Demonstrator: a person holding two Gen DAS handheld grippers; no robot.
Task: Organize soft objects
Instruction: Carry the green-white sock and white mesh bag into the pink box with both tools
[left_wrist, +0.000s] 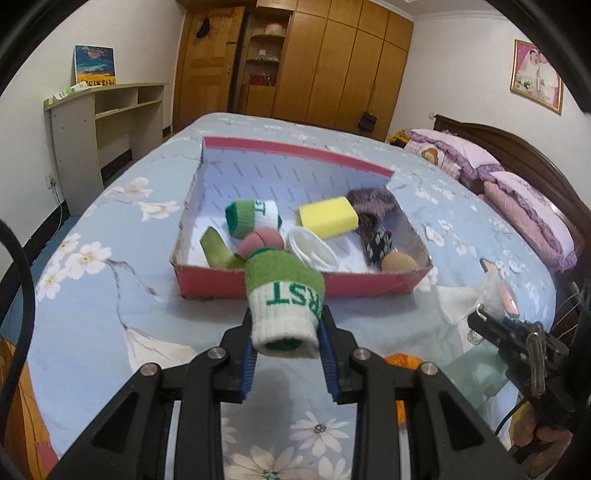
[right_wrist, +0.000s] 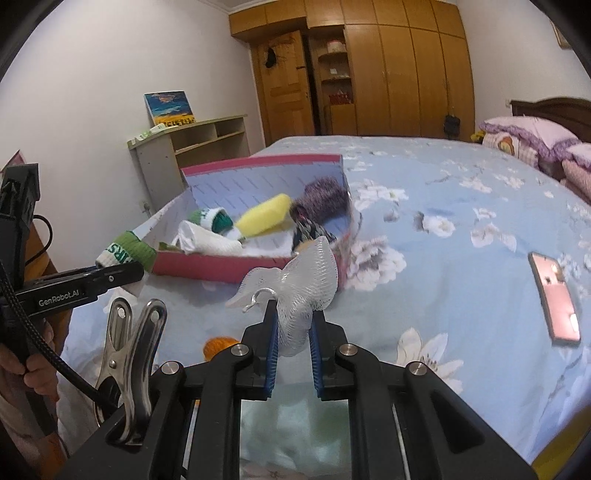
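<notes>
Most of the sorting looks done to me — the red box on the bed already holds a rolled green-and-white sock, a yellow sponge, a purple knitted piece, a pink ball, a folded white cloth, a green ribbon, a patterned black-and-white roll and a tan ball. My left claw is clenched on a second green-and-white sock roll, held just in front of the box's near wall and not yet over it. My right claw grips a white mesh foam sleeve, also short of the box, near its right corner. So two items are in hand and, I judge, both need carrying over the rim and letting go. An orange soft thing lies on the bed close to me — probably the last to collect. The pink phone off to the right is not soft; I would leave it.
</notes>
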